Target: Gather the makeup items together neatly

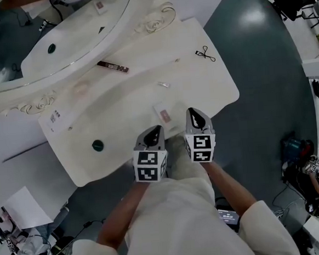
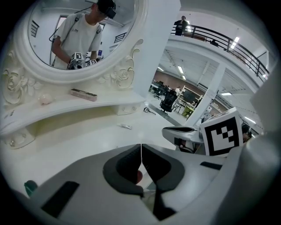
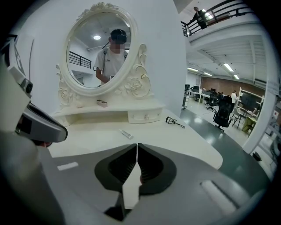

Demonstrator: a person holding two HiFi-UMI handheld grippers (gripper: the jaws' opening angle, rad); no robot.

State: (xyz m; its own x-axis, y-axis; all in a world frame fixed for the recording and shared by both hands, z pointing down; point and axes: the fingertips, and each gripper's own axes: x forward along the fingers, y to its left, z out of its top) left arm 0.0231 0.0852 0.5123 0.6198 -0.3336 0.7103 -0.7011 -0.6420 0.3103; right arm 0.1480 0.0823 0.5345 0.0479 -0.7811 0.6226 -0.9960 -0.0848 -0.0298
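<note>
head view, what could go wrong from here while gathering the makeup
The eyelash curler lies close to the right edge of the table; a nudge could knock it off.
The small tube is thin and lies flat, so it may slip or roll from a grip.
The left tongs and right tongs are both shut, right by the flat packet; lowering them like that could shove it.

Both arms reach forward side by side; the left tool [image 1: 155, 132] and right tool [image 1: 197, 115] slant downward, each with jaws pressed together.
</note>
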